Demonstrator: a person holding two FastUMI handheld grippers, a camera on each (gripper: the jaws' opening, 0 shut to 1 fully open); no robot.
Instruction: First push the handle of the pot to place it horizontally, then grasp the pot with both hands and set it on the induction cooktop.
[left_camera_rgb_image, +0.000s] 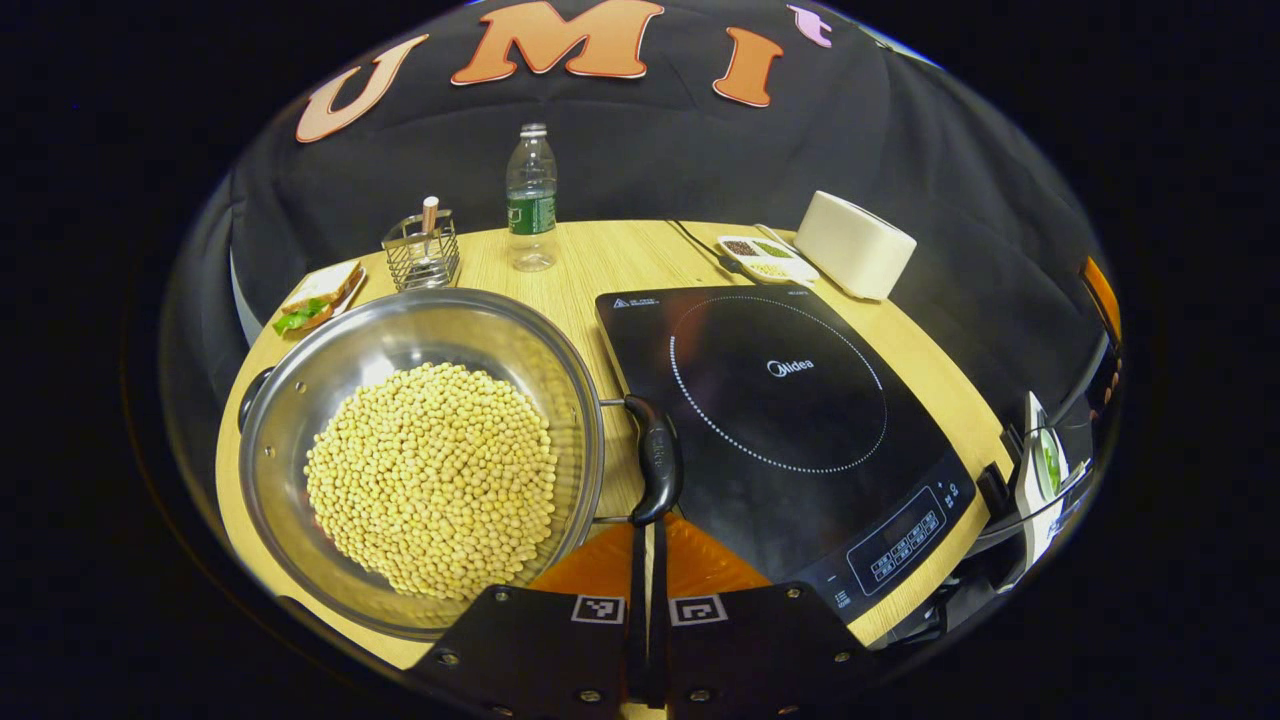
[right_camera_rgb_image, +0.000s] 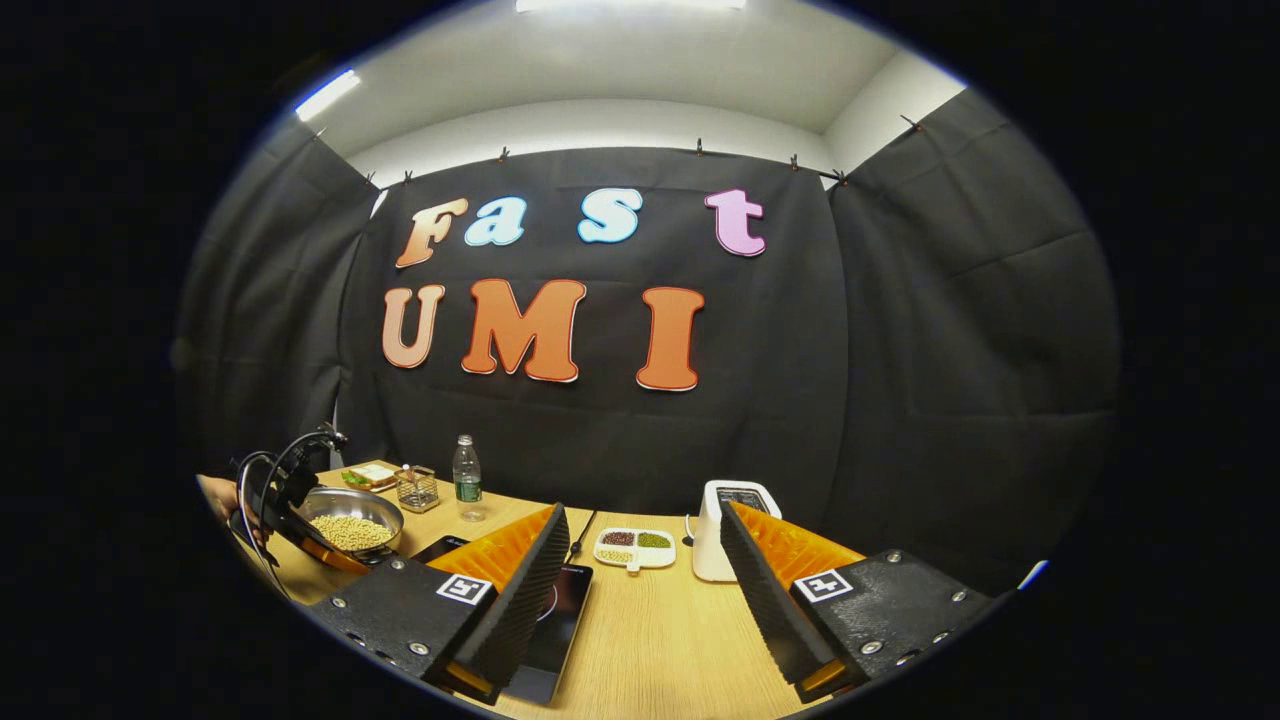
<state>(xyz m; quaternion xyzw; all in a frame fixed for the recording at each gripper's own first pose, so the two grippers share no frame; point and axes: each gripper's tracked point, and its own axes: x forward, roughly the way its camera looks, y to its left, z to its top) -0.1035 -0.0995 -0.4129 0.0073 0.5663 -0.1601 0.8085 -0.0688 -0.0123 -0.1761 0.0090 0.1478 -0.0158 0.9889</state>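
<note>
Pot (left_camera_rgb_image: 420, 450), full of beans (left_camera_rgb_image: 432, 478), sits lower left in the left gripper view, beside the cooktop (left_camera_rgb_image: 775, 425) at centre right. The left gripper (left_camera_rgb_image: 648, 525), fingers pressed together, touches the handle (left_camera_rgb_image: 655, 458). In the right gripper view the right gripper (right_camera_rgb_image: 640, 560) hangs spread wide above the table (right_camera_rgb_image: 655, 640).

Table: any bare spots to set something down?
Free: the table in front of the toaster and divided dish, right of the cooktop. Crowded: pot, rack, sandwich, bottle at left.
</note>
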